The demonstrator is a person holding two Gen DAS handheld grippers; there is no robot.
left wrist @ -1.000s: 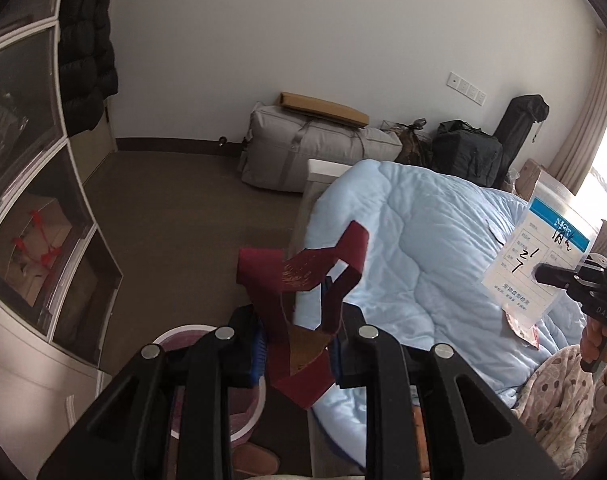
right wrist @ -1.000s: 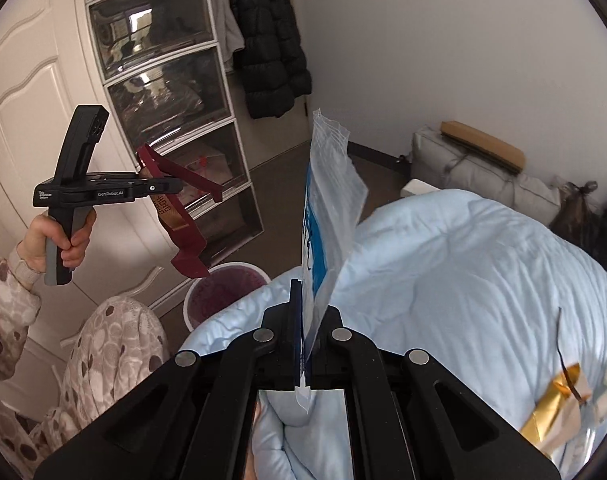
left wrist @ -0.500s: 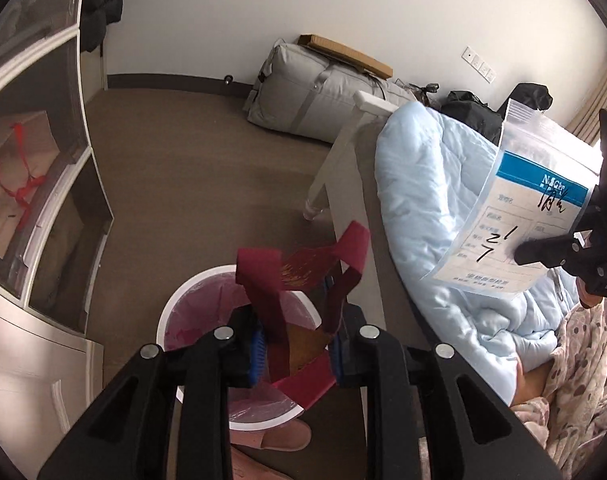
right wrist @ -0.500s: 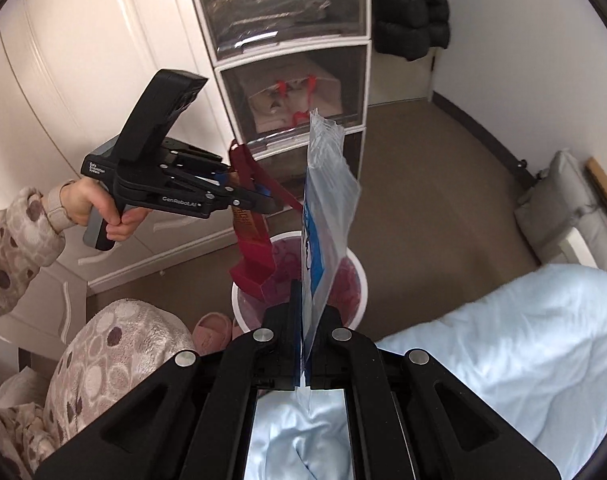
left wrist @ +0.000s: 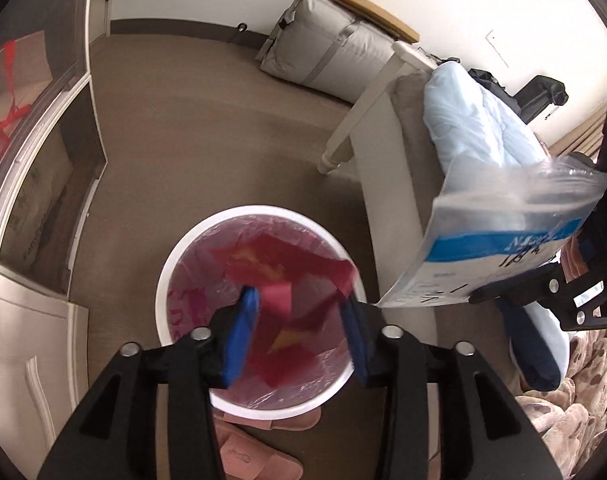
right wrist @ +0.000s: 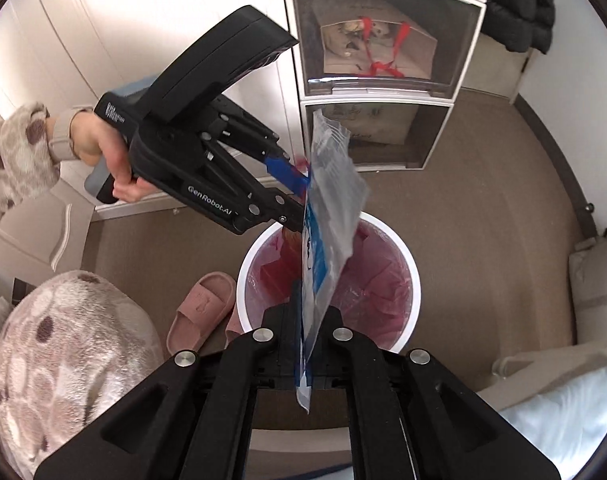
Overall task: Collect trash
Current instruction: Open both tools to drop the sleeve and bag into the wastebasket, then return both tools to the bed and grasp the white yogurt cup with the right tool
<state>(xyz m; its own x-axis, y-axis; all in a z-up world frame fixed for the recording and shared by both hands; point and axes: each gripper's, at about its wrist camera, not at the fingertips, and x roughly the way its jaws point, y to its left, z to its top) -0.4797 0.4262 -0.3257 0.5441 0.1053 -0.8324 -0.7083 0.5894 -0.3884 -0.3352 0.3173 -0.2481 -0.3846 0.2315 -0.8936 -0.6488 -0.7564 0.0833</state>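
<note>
- The left gripper (left wrist: 299, 312) hangs over the white bin (left wrist: 191, 240), its jaws opening; the red paper scrap (left wrist: 291, 276) lies blurred between the blue pads (left wrist: 239, 336), and neither pad seems to press on it, so I judge it released and dropping into the pink liner
- That scrap looks thin, creased and very light (it will likely flutter rather than fall straight), so letting it go low over the mouth of the bin is the safe choice
- The right gripper (right wrist: 305, 320) is clamped tight on the bottom edge of the clear plastic bag (right wrist: 329, 208), which stands up above the bin, blue label band on one face
- The bag is a flat, slick film, limp and almost weightless; it appears empty, though its inside is hard to read
- A pinch on one edge holds it, but smooth film can slide out of flat pads; the thicker zip strip at the top would probably give a surer hold
- A pink slipper (right wrist: 201, 308) sits on the floor touching the bin's near side (a stray drop could land on it)
</note>
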